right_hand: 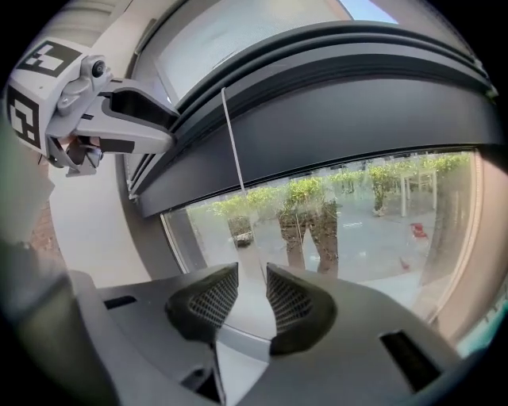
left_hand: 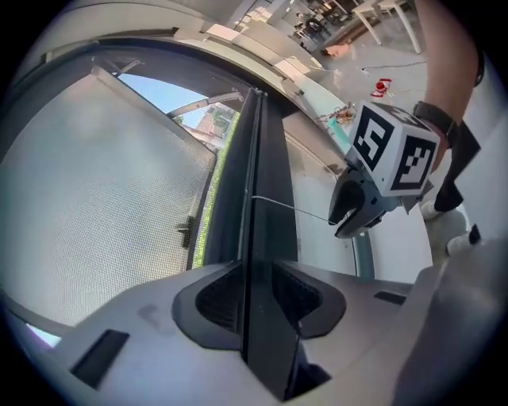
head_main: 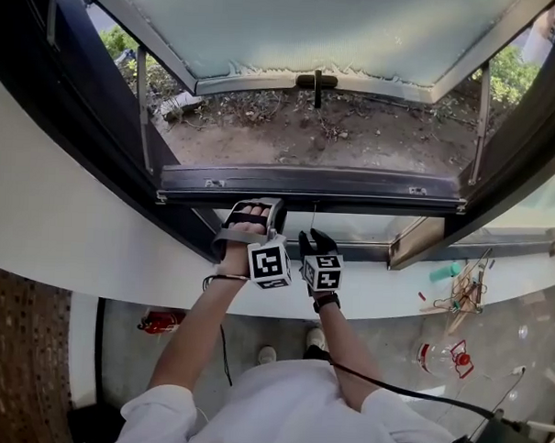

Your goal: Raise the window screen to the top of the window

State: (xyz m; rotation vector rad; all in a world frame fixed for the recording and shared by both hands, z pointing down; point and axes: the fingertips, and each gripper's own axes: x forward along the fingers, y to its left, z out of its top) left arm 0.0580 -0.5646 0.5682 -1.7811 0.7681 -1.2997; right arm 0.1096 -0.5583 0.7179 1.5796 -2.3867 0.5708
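Low in the frame: window screen rail (head_main: pixel 353 184), with the left gripper (left_hand: pixel 255 279) on it and the right gripper (right_hand: pixel 252 292) at the cord (right_hand: pixel 232 143).

The window screen rail spans from the left stay (head_main: pixel 144 118) to the right stay (head_main: pixel 481 124), at the foot of the opening and just above the lower pane (right_hand: pixel 357 214). The left gripper is clamped on its edge, a pad against each face. Just to the right, the thin cord drops from the rail and passes between the right gripper's parted jaws, with neither pad pressing on it. Above the rail the opening stands free up to the handle (head_main: pixel 317 80) on the pale panel (head_main: pixel 314 25) swung outward.
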